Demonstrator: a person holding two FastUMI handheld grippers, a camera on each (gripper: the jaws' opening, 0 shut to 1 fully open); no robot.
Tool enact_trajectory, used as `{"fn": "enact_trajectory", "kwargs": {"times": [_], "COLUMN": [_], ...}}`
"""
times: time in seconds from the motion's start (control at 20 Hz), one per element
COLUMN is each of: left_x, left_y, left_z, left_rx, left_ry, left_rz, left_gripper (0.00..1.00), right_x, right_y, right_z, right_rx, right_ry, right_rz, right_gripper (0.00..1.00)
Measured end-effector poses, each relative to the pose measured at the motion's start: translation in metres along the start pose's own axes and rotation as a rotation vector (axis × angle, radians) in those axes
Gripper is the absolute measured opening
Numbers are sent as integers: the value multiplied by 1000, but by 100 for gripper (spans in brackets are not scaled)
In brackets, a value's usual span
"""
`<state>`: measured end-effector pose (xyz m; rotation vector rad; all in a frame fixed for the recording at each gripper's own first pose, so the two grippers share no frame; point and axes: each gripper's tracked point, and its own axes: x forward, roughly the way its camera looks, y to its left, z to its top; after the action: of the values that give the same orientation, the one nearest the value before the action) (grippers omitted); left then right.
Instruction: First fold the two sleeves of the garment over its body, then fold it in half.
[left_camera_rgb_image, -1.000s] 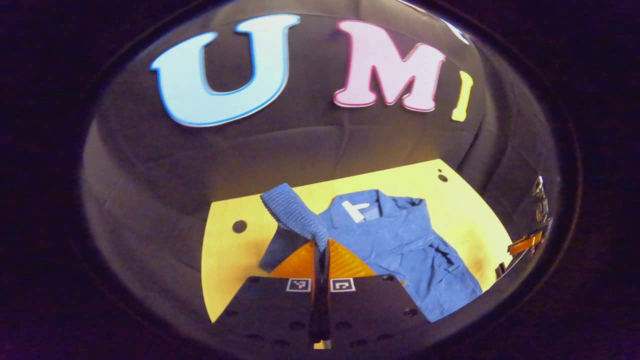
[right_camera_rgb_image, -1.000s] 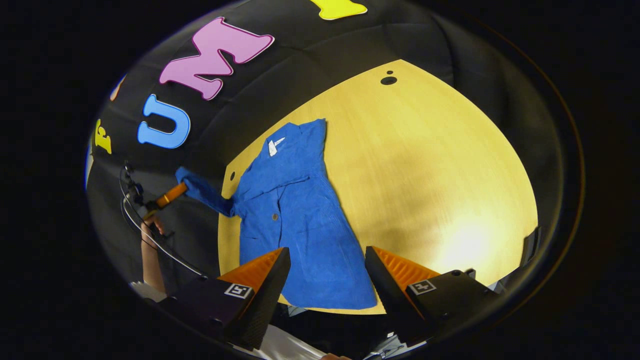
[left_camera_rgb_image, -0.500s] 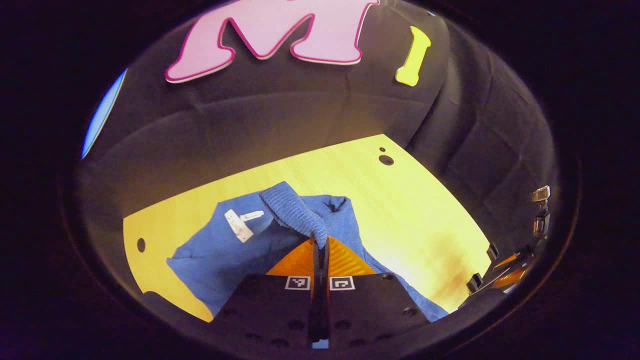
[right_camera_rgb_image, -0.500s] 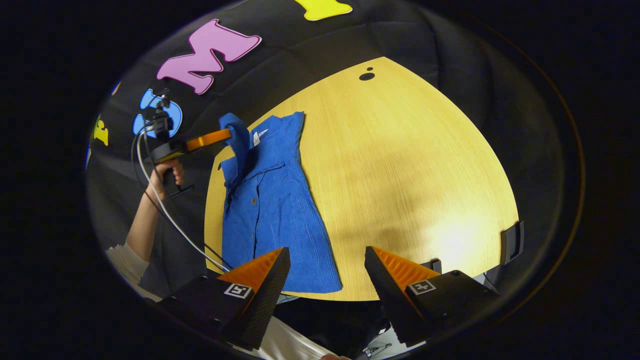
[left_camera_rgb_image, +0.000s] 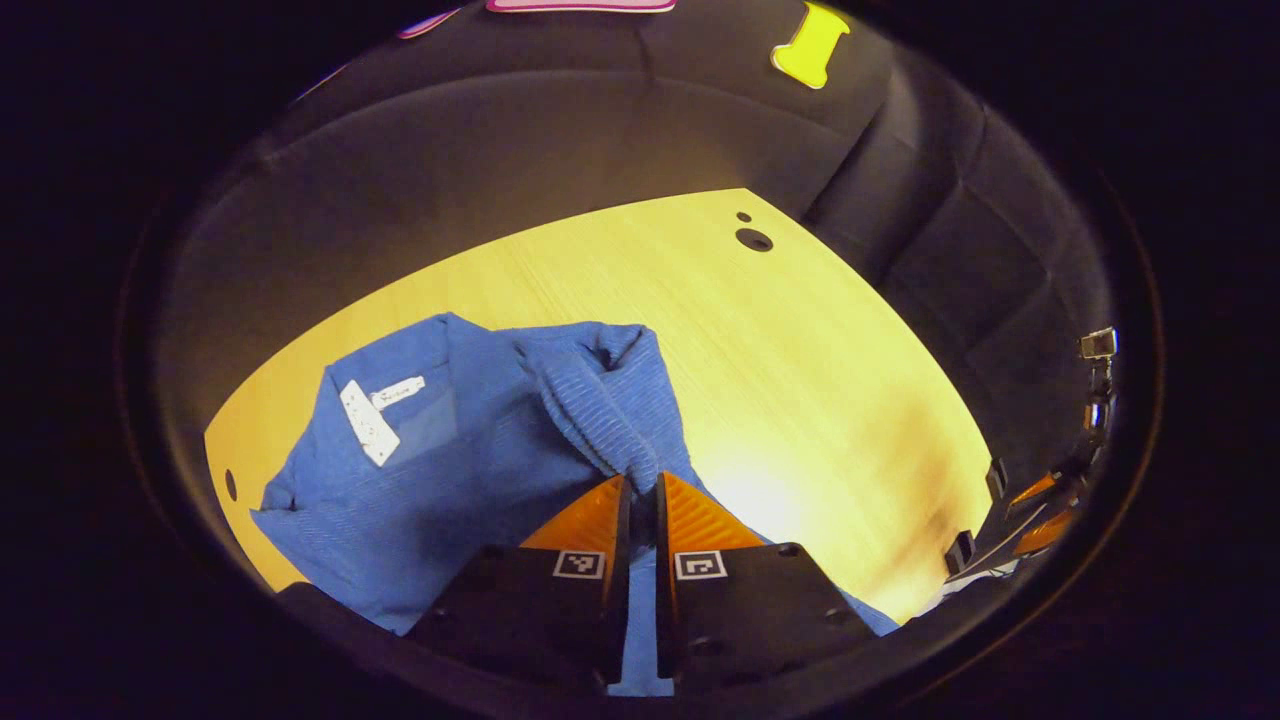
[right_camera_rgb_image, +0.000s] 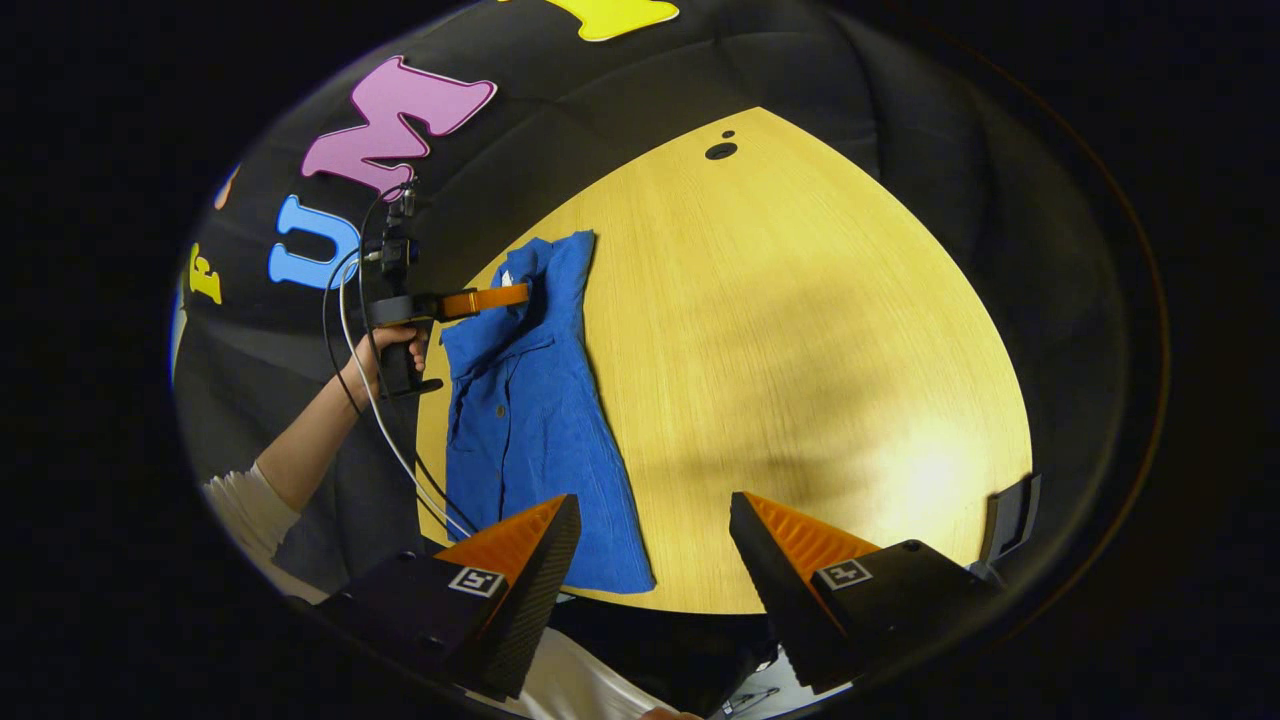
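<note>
A blue corduroy garment (left_camera_rgb_image: 440, 470) lies flat on the yellow wooden table (left_camera_rgb_image: 800, 380), collar and white label (left_camera_rgb_image: 365, 430) towards the far left. Its sleeve (left_camera_rgb_image: 590, 400) is drawn over the body, and its end tapers in between the tips of my left gripper (left_camera_rgb_image: 640, 480), whose jaws stand a narrow gap apart. In the right gripper view the garment (right_camera_rgb_image: 530, 420) runs along the table's left side, with the left gripper (right_camera_rgb_image: 520, 293) low over the collar area. My right gripper (right_camera_rgb_image: 652, 500) is open and holds nothing, above the table's near edge beside the hem.
A hand (right_camera_rgb_image: 395, 350) holds the left gripper's handle, with cables trailing down from it. Cable holes (right_camera_rgb_image: 720, 151) sit at the table's far corner. Bare table (right_camera_rgb_image: 800, 330) stretches right of the garment. The right gripper (left_camera_rgb_image: 1040, 500) shows at the far right edge of the left gripper view.
My left gripper has carried the sleeve from beyond the table's left edge over the garment's body and come down low; its jaws now stand slightly apart. The right gripper has barely moved.
</note>
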<state>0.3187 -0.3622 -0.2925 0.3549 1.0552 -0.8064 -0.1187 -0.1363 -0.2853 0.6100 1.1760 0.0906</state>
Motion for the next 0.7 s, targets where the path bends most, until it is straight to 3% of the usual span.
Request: {"fn": "enact_trajectory", "kwargs": {"times": [0.05,0.15,0.2,0.35,0.4,0.45,0.6,0.7], "left_x": [0,-5,-8,-31,-45,-59,-108,-137], "left_y": [-7,-16,-14,-9,-2,3,25,27], "left_z": [4,12,12,-9,-21,-36,-102,-156], "left_rx": [-10,-24,-26,-73,-93,-107,-128,-174], "left_ry": [-20,-66,-74,-69,-75,-80,-79,-75], "left_rz": [-38,-72,-62,-8,22,45,157,173], "left_gripper": [11,31,49,69,81,86,85,85], "right_x": [0,1,3,9,14,19,35,43], "right_y": [-1,-4,-5,-3,0,7,25,37], "right_z": [2,5,6,6,4,2,-17,-33], "right_rx": [8,30,31,24,20,7,-58,-127], "right_ry": [-1,-2,-4,-14,-14,-14,25,55], "right_rz": [7,13,11,5,2,6,-14,-38], "right_gripper": [96,96,96,96,96,96,97,97]}}
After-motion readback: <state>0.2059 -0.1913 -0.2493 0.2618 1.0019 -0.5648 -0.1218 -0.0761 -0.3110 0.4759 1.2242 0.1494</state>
